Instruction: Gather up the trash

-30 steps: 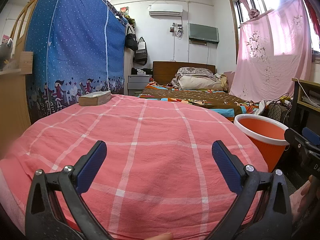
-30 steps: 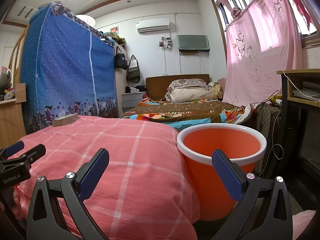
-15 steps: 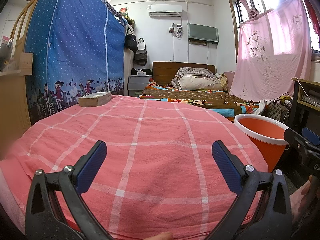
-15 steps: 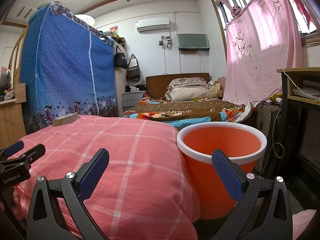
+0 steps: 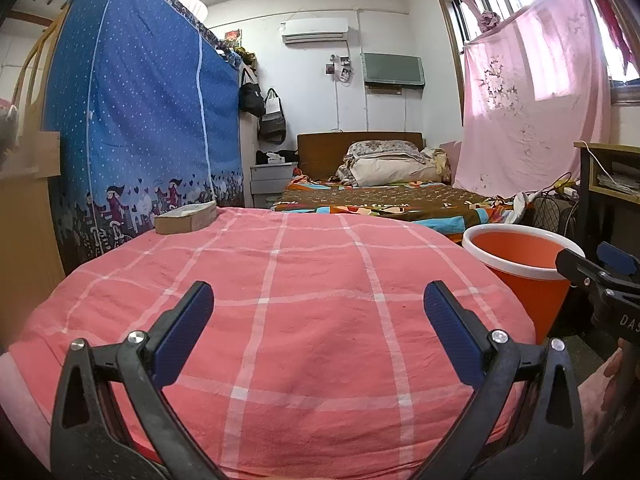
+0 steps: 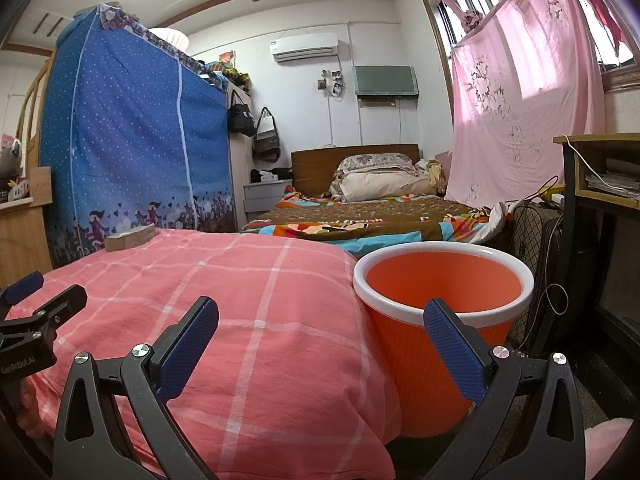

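Above the near end of a pink checked bedspread [image 5: 312, 320], the left gripper [image 5: 319, 307] hovered with its two blue-padded fingers [image 5: 180, 332] spread wide apart and nothing between them. To its right, the right gripper [image 6: 321, 324] was likewise held wide open and empty; its left finger stood over the bedspread [image 6: 224, 304] and its right finger [image 6: 454, 352] over the near rim of an orange bin [image 6: 444, 308]. The bin, white-rimmed, stood on the floor touching the right edge of the bedspread; in the left wrist view the same bin [image 5: 516, 256] appeared at right, partly behind the other gripper's body [image 5: 600, 284]. No loose trash could be made out on the bedspread; the only object on it was a flat cardboard box [image 5: 186, 218] at the far left corner, well apart from both grippers and seen also in the right wrist view [image 6: 130, 237]. Behind it hung a blue dotted curtain [image 5: 136, 120]. A second bed [image 5: 384, 196] with folded bedding lay beyond, and a pink sheet [image 5: 532, 112] covered the window at right.
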